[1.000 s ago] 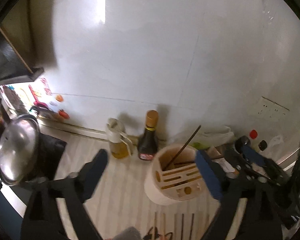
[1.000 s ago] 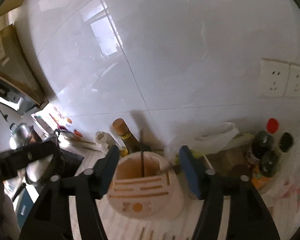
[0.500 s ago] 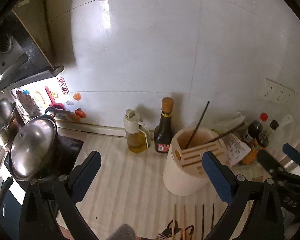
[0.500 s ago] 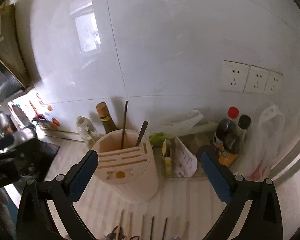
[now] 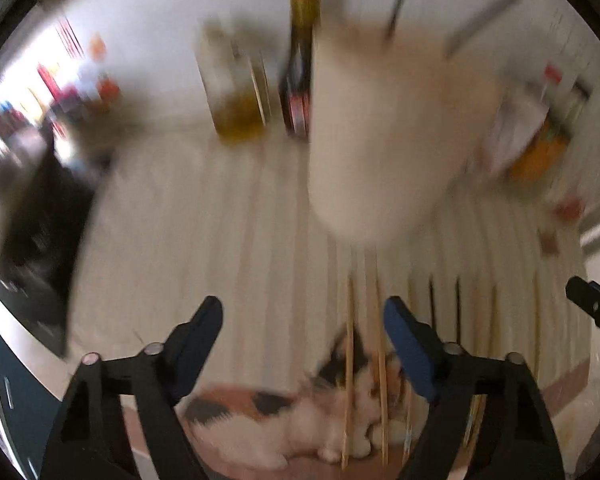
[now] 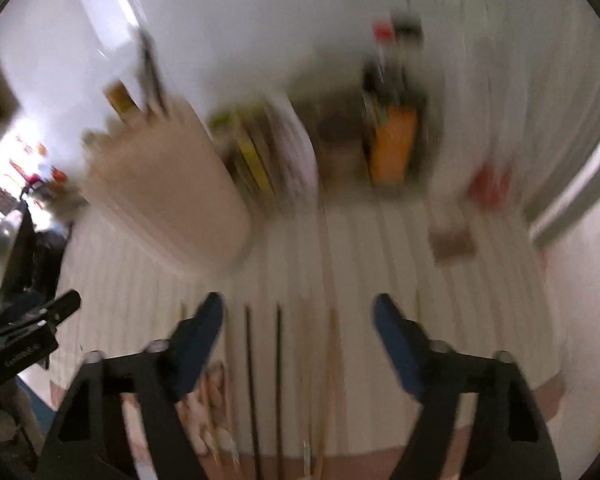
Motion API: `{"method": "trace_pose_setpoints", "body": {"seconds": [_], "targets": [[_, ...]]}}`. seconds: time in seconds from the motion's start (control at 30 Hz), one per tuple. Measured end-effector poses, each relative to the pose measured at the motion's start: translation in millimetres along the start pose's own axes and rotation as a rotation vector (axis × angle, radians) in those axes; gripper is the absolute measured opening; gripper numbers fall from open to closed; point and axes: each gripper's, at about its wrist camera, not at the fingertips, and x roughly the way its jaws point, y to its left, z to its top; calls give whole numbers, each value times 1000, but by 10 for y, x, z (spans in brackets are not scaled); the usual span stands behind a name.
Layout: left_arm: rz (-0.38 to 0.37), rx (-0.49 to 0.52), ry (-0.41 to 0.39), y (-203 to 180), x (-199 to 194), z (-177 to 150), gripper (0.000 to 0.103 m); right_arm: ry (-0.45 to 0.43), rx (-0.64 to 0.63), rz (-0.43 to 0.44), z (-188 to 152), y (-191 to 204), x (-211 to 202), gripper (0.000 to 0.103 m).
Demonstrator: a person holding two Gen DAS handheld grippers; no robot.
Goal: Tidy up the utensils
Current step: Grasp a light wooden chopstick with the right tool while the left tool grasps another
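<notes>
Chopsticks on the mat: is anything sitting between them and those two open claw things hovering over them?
Nothing visible does. The left hand-held gripper hangs open over the light chopsticks, and the right hand-held gripper hangs open over the dark chopsticks. Only bare striped mat lies between. The pictures are blurred, so small things could be missed.

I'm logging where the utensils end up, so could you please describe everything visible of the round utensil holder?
The utensil holder is a pale beige, roughly cylindrical tub that looks like plastic or light wood, standing upright on the striped mat near the white wall. Two dark sticks rise from its top. A dark sauce bottle stands just beside it. Motion blur hides its top and any contact. Neither gripper touches it.
</notes>
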Motion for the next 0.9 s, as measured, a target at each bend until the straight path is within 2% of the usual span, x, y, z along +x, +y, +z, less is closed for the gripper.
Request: {"method": "trace_pose_setpoints", "body": {"seconds": [0.03,0.07,0.1,0.2,0.27,0.33,0.37,0.4,0.43,0.47,0.53,0.57,0.73,0.9], "targets": [[-22,4,57,-20,179,-66,65,34,12,4,-33,-76,99,53],[-29,9,103,-44,328,-129,58,88,24,-2,-108,-178,274,50],[-31,18,142,-77,457,-186,50,107,27,-4,-142,-224,352,46],[-41,49,220,-195,756,-340,44,186,23,-18,-286,-346,662,38],[-38,72,248,-268,887,-404,42,215,16,-21,-331,-362,788,37],[-28,86,263,-312,972,-437,28,245,0,-26,-366,-321,924,37],[-28,90,271,-327,1020,-454,27,257,-5,-33,-378,-308,971,37],[-37,85,270,-327,1035,-462,20,265,-9,-37,-388,-296,1016,37],[-25,90,258,-331,1029,-468,7,277,-17,-43,-399,-276,1075,37],[-19,110,251,-347,1026,-476,5,292,-25,-58,-411,-257,1149,35],[-25,115,253,-349,1031,-468,4,308,-30,-73,-417,-231,1253,13],[-16,114,251,-329,1034,-455,4,280,-48,-95,-408,-201,1245,8],[-12,71,249,-99,1010,-361,4,323,-58,-104,-512,-216,1224,6],[-62,60,285,51,998,-443,6,388,-37,-76,-626,-309,1182,7]]}}
